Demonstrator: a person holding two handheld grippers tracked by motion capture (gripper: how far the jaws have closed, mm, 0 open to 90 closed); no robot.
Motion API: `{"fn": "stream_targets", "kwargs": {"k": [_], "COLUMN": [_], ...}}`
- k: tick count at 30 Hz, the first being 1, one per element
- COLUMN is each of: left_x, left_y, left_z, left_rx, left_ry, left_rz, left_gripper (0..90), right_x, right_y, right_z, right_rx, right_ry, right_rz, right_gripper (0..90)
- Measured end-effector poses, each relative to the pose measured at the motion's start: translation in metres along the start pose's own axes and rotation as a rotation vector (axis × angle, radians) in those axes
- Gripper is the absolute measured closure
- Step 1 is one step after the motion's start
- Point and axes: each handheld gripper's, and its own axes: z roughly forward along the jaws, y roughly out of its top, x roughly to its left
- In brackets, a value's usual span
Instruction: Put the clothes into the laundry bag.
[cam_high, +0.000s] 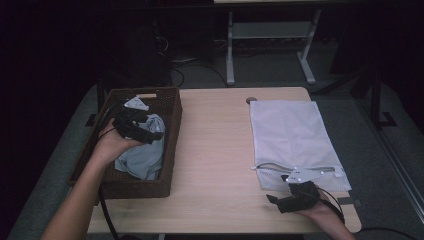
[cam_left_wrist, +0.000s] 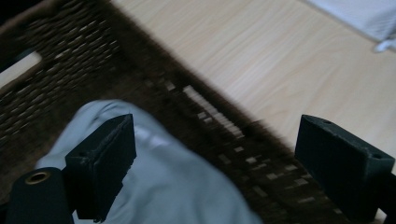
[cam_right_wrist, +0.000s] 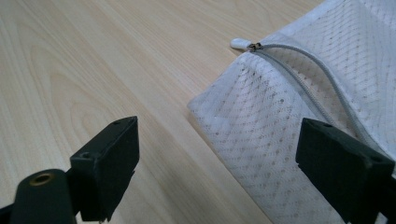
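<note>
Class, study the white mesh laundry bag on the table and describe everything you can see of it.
The white mesh laundry bag lies flat on the right side of the wooden table. Its fabric is fine netting with a diamond pattern. A grey zipper curves near its closest edge, with a white pull tab at one end. The right gripper hovers open by its near corner, not gripping it.

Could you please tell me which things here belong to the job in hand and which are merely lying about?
Part of the job:
- light blue cloth in the wicker basket
- left hand-held gripper, jaws open above the cloth
- white mesh laundry bag with its zipper
- right hand-held gripper, open beside the bag

Lying about:
- round cable hole in the table
- white desk frame behind
</note>
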Motion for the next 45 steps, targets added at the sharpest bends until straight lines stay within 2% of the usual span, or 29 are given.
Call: {"fn": "stream_targets", "kwargs": {"k": [4,9,10,17,22,25,30,41,45], "left_x": [0.019,0.04,0.043,0.062,0.071,0.075,0.074,0.072,0.07], "left_y": [-0.012,-0.026,-0.029,-0.052,-0.064,-0.073,-0.081,-0.085,-0.083], "left_z": [0.005,0.016,0.019,0.048,0.064,0.076,0.087,0.094,0.093], "left_rx": [0.021,0.039,0.042,0.137,0.176,0.22,0.257,0.246,0.249], "left_ry": [0.038,0.062,0.064,0.063,0.075,0.068,0.048,0.036,0.037], "left_rz": [-0.021,-0.063,-0.067,-0.124,-0.151,-0.17,-0.16,-0.171,-0.174], "left_gripper": [10.8,10.5,10.4,9.9,9.8,9.7,9.6,9.6,15.1], "right_x": [0.0,0.0,0.0,0.0,-0.001,-0.001,0.0,0.002,0.002], "right_y": [0.0,0.0,0.0,0.0,0.0,-0.001,0.0,-0.001,0.0], "right_z": [0.0,0.0,0.0,0.0,0.0,0.001,0.0,0.001,0.001], "right_rx": [-0.002,-0.002,-0.001,0.001,0.0,0.004,0.004,0.005,0.005], "right_ry": [-0.002,-0.001,-0.001,-0.001,0.0,0.0,0.002,0.011,0.012], "right_rz": [0.001,0.002,0.003,-0.001,-0.001,-0.006,-0.007,-0.016,-0.015], "right_gripper": [12.9,12.9,12.9,12.9,12.9,12.9,12.9,12.9,13.0]}}
